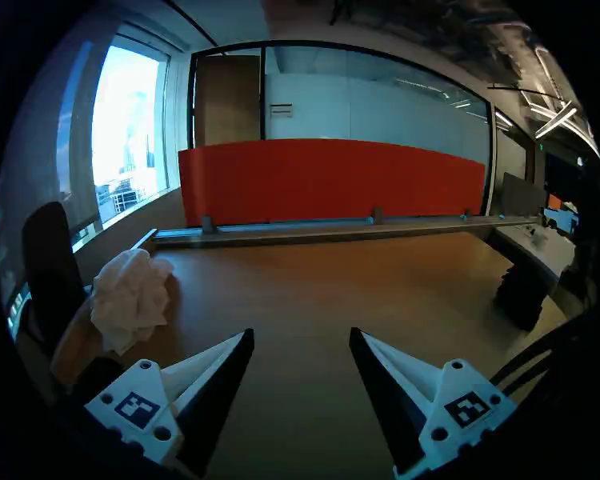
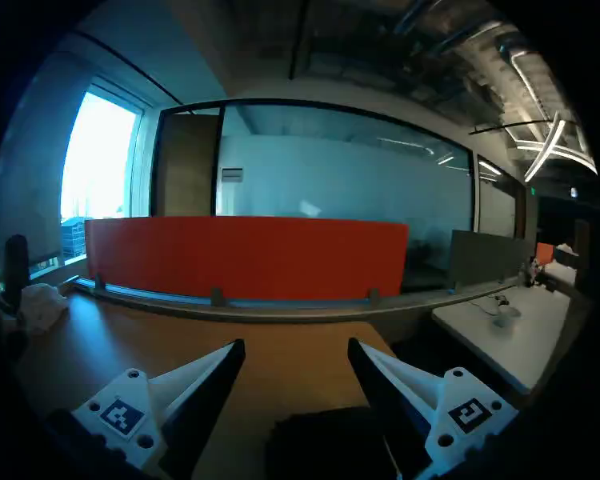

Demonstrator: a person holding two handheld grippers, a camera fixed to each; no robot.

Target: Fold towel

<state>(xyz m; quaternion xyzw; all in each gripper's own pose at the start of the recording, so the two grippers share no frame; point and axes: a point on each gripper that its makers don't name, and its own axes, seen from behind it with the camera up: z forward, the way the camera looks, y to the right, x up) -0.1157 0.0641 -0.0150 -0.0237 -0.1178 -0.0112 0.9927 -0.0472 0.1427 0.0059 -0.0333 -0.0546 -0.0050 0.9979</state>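
Observation:
A crumpled pale towel (image 1: 132, 296) lies in a heap at the left end of the wooden table (image 1: 340, 296), ahead and to the left of my left gripper (image 1: 302, 336). That gripper hovers open above the bare table with nothing between its fingers. In the right gripper view the same towel (image 2: 40, 306) is a small pale lump far off at the left edge. My right gripper (image 2: 296, 346) is open too and holds nothing, low over the table (image 2: 220, 352).
An orange divider panel (image 1: 332, 180) runs along the table's far edge. A dark chair back (image 1: 48, 272) stands left of the towel. A black object (image 1: 524, 292) sits at the table's right end, and a dark object (image 2: 332, 444) lies under the right gripper. A white desk (image 2: 508, 328) is to the right.

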